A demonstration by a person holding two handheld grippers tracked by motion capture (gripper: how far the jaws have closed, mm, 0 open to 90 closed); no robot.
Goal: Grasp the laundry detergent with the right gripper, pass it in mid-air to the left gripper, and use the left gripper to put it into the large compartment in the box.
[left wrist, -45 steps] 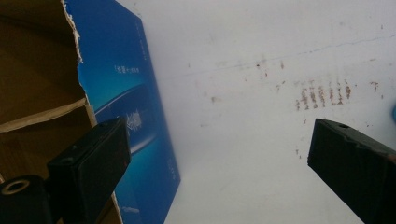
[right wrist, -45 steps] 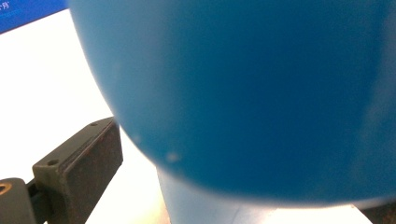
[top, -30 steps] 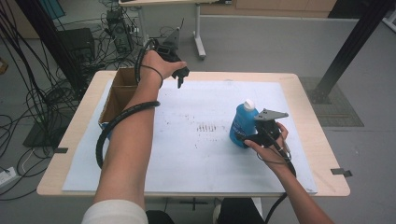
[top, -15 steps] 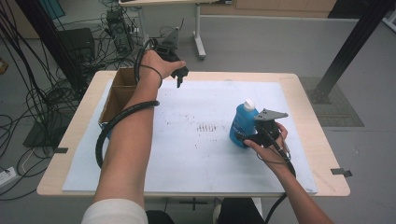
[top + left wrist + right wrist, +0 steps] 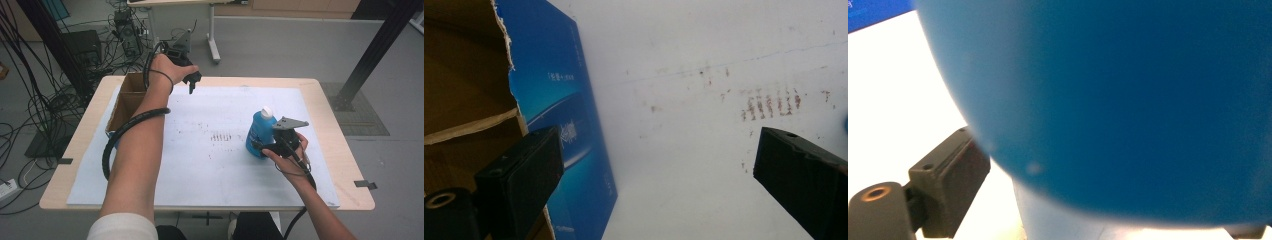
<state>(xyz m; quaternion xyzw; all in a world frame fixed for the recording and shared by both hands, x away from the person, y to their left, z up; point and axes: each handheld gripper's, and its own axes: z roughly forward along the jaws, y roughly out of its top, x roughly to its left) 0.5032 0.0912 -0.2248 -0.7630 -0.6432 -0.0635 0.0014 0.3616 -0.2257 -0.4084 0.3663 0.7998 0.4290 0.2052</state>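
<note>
- The left gripper (image 5: 191, 81) hangs over the far left of the tabletop (image 5: 330, 125), its fingers (image 5: 521, 172) spread wide with nothing between them.
- Below it, a cardboard box (image 5: 122, 102) sits at the tabletop's left edge; its blue printed side (image 5: 559, 120) carries small white writing too fine to read.
- The blue bottle (image 5: 260, 132) stands upright right of centre, long axis vertical, white cap (image 5: 267, 111) on top; no label is legible.
- The right gripper (image 5: 265, 147) has been closing its fingers (image 5: 948, 177) around the bottle's body; whether they press on it I cannot tell.
</note>
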